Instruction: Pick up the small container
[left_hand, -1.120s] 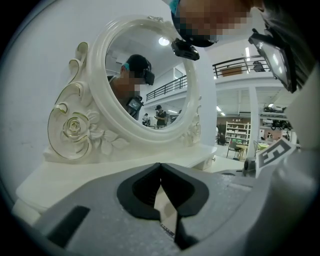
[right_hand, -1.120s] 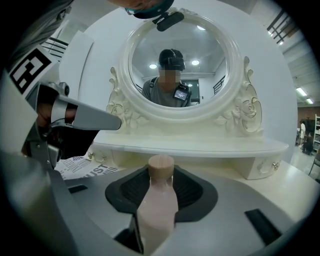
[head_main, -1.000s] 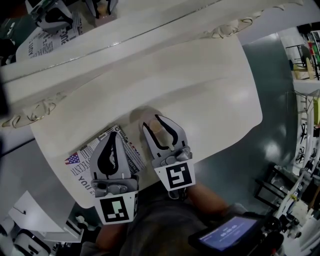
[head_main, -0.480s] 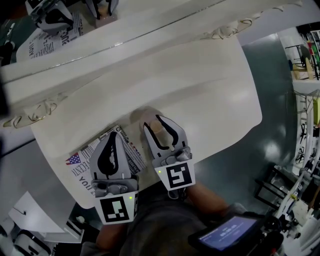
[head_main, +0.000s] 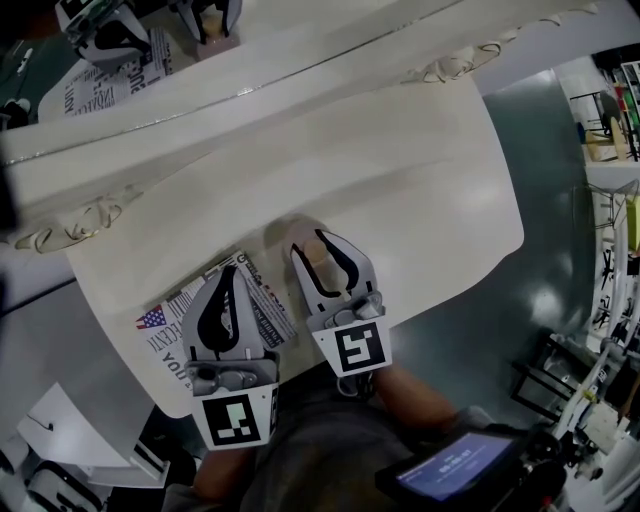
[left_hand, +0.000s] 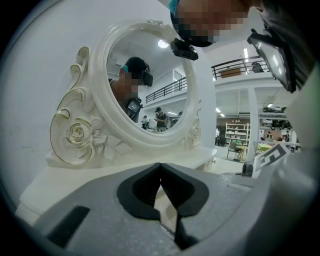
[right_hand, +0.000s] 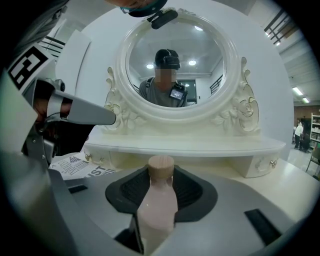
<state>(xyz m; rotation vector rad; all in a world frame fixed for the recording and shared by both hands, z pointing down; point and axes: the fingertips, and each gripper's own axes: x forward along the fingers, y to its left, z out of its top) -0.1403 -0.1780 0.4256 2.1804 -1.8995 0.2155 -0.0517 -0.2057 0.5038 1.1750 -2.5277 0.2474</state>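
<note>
The small container is a pale pink bottle (right_hand: 159, 205) with a tan cap (right_hand: 161, 166). It stands upright between the black pads of my right gripper (right_hand: 161, 172), which is shut on it. In the head view the bottle (head_main: 314, 252) shows between the right gripper's (head_main: 318, 240) fingers, near the front edge of the white vanity table (head_main: 420, 180). I cannot tell whether it touches the tabletop. My left gripper (head_main: 232, 272) hangs beside it on the left over a newspaper (head_main: 160, 330). Its jaws (left_hand: 160, 167) are shut with nothing between them.
An oval mirror (right_hand: 177, 65) in an ornate white frame stands on a raised shelf (right_hand: 190, 147) at the back of the table. The newspaper (right_hand: 80, 167) lies at the table's front left. Grey floor (head_main: 560, 200) and racks lie to the right.
Both grippers keep their places and their grip. Only the head view shifts slightly.
</note>
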